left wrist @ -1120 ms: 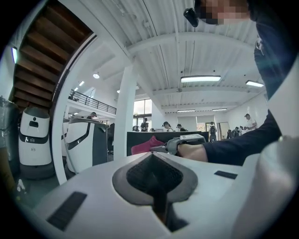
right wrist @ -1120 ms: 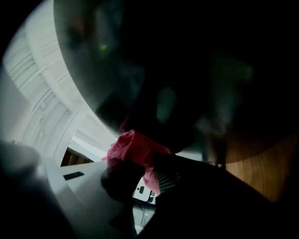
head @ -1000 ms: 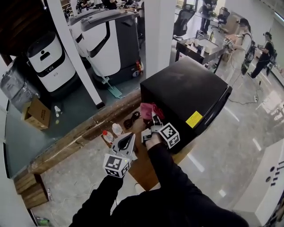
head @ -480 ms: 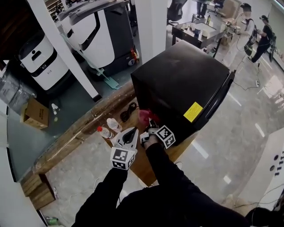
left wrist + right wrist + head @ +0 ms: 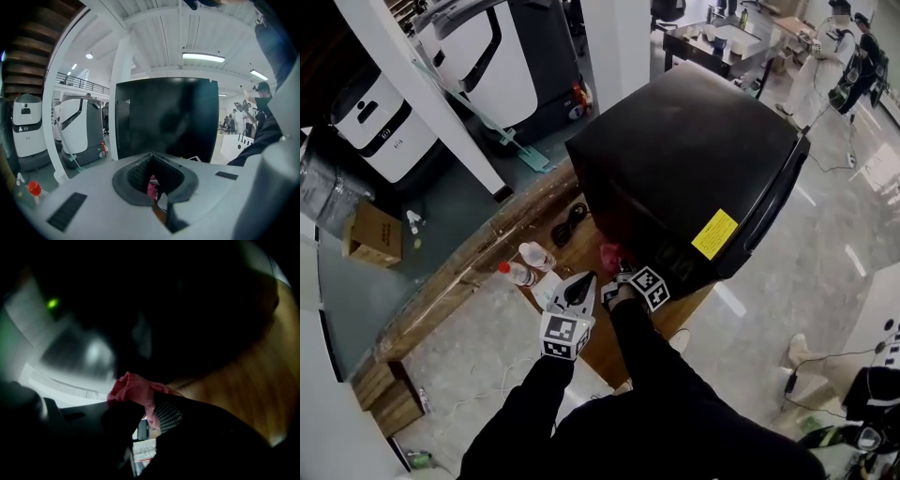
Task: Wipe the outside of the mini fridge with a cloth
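Cloth (image 5: 133,389), pink, soft and light, is bunching between the right gripper's (image 5: 619,273) clamped jaws low against the black mini fridge's (image 5: 694,159) side, at its six o'clock. Pinching a thick fold is probably suiting it best. Left gripper (image 5: 584,281) is hanging closed, empty.

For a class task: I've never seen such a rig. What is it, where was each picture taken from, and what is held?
No robot here: a person holds a two-jawed claw in each hand. The head view looks down from the person's head; the other two ride on the claws. A black boxy mini fridge stands on a brown wooden board, beside a coiled black cable. The right claw is shut on a crumpled pink cloth, low by the fridge's side. The left claw is shut, holding nothing.
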